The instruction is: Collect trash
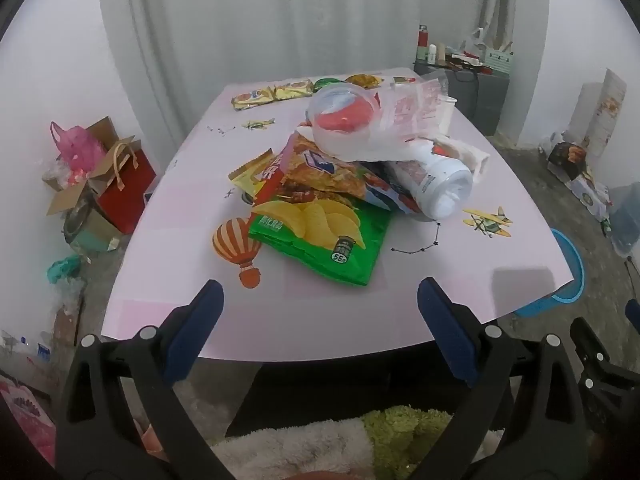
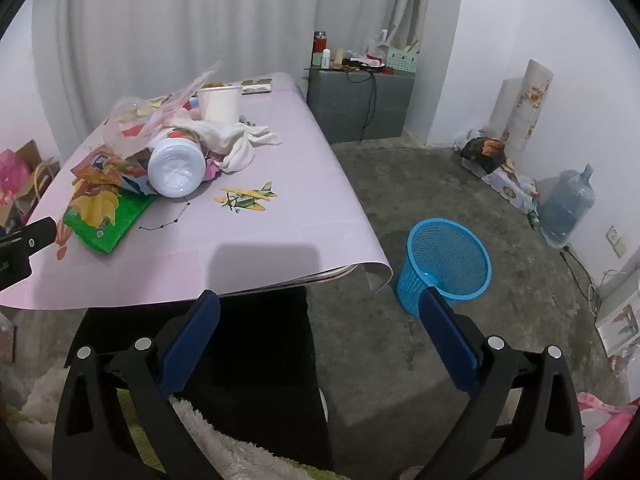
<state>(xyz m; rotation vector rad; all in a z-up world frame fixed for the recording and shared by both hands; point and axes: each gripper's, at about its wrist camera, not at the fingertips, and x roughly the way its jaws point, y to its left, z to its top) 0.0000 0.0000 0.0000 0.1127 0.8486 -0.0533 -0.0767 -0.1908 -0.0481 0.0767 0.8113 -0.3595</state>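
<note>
1. Both of my tools are empty with the jaws spread wide. The left tool (image 1: 320, 312) hangs over the near edge of the bench (image 1: 160, 288); the right tool (image 2: 320, 320) hangs past the bench's near right corner, above the floor.
2. The trash is one heap in the middle of the bench, ahead of and above both tools in their views. Nearest the left tool lies a green chip bag (image 1: 320, 236), flat on the cover.
3. An orange snack bag (image 1: 320, 172) overlaps the green bag's far end. A clear plastic cup (image 1: 344, 124) lies on its side on top of the heap.
4. A white bottle (image 1: 436, 188) lies on its side at the right of the heap. Its long axis runs from the heap toward the near right, with its base pointing at the right tool.
5. A blue basket (image 2: 444, 264) stands on the floor just beside the right corner of the bench, close ahead of my right tool.
6. My judgement: the left tool is nearer the green bag and faces it squarely, while the right tool is better placed for the bottle and the basket.
</note>
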